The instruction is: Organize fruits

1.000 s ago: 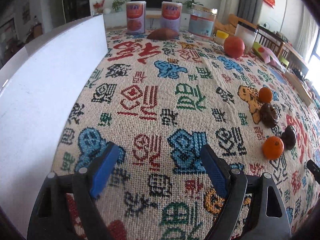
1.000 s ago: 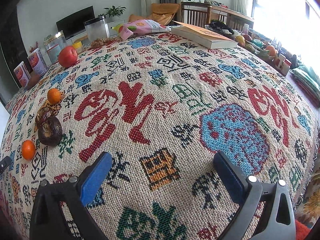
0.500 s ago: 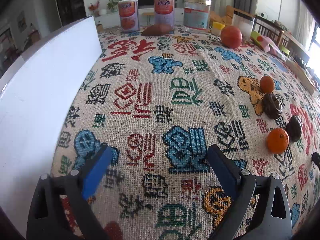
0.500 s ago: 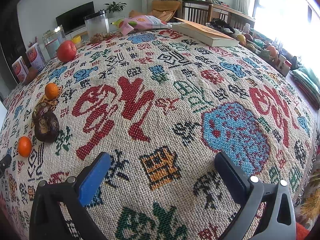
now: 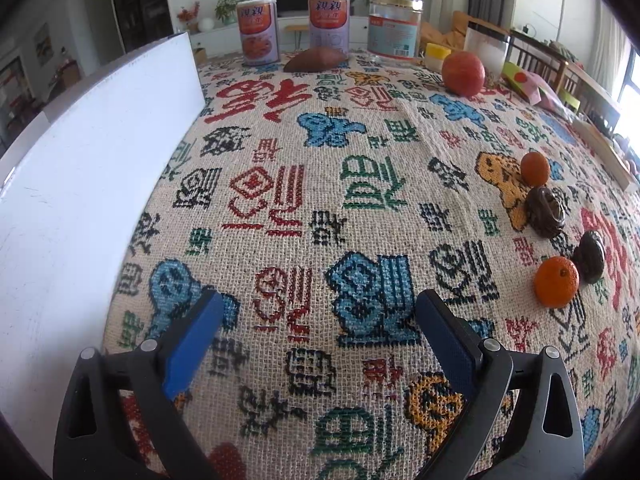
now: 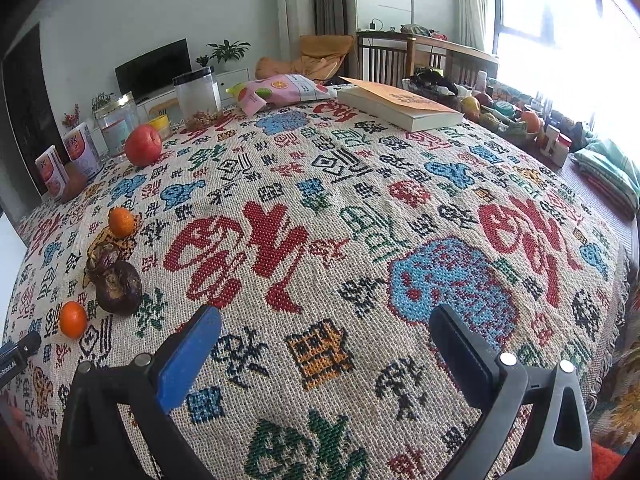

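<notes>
Two views show the scene. From the left wrist camera, the left gripper (image 5: 318, 322) is spread wide with nothing between its blue pads, hanging over the patterned cloth (image 5: 320, 184) that covers the surface. A white board (image 5: 88, 168) stands along the cloth's left edge. To the right lies a row of fruit: a near orange (image 5: 556, 281), touching or just beside a dark round fruit (image 5: 590, 256); farther back a second dark fruit (image 5: 545, 211), with a far orange (image 5: 535, 168) just behind it. All four are well to the right of the gripper. A red apple (image 5: 463, 73) sits near the far edge, beside a small yellow-lidded jar (image 5: 437, 54) and a clear container (image 5: 486, 50). A brown sweet potato (image 5: 316, 60) lies in front of two purple cans (image 5: 257, 31) and a glass jar (image 5: 395, 26).

From the right wrist camera, the right gripper (image 6: 324, 332) is likewise released and empty above the cloth (image 6: 360, 216). The same fruit row lies at its far left: the near orange (image 6: 73, 319), the dark fruit (image 6: 119, 287) with the other dark fruit (image 6: 102, 257) touching behind it, then the far orange (image 6: 121, 222) apart from them. The apple (image 6: 143, 145) sits farther back near the jars. A pink snack bag (image 6: 280, 90) and a thick book (image 6: 400, 108) rest at the far side. A tip of the left gripper (image 6: 18, 354) shows at the left edge.
</notes>
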Tool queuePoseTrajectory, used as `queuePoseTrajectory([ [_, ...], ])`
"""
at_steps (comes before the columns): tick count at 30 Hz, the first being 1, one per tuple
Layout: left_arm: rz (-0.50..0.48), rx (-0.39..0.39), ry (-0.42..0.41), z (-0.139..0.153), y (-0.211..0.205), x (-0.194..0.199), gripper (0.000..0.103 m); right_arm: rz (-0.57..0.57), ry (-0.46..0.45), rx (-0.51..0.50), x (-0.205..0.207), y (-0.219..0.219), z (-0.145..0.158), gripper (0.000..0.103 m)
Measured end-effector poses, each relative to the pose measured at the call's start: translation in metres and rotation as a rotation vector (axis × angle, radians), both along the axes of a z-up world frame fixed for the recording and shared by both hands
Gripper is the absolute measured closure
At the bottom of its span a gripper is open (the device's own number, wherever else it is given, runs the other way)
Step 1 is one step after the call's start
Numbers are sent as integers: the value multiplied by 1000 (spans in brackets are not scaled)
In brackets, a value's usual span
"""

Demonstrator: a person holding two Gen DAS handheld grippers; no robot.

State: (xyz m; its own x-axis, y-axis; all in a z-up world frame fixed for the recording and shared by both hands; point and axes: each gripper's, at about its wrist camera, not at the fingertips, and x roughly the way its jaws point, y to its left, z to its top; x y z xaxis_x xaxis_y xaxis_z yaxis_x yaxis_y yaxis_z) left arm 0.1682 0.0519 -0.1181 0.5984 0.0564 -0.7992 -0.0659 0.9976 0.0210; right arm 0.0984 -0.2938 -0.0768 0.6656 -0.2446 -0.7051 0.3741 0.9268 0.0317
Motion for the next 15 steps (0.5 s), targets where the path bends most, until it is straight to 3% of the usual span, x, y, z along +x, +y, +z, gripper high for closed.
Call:
queuePoseTrajectory([
  [5, 2, 2, 0, 0, 1, 0, 4, 71, 91, 4, 23, 4, -6, 0],
  [9, 2, 2, 0, 0, 1, 0, 4, 92, 211, -6, 42, -3, -30, 0],
  [11, 2, 2, 1, -1, 0, 0, 4, 80, 196, 52, 40, -12, -34, 0],
  [15, 1, 1, 0, -1, 1, 0, 3, 84, 189, 48, 40, -12, -33, 0],
])
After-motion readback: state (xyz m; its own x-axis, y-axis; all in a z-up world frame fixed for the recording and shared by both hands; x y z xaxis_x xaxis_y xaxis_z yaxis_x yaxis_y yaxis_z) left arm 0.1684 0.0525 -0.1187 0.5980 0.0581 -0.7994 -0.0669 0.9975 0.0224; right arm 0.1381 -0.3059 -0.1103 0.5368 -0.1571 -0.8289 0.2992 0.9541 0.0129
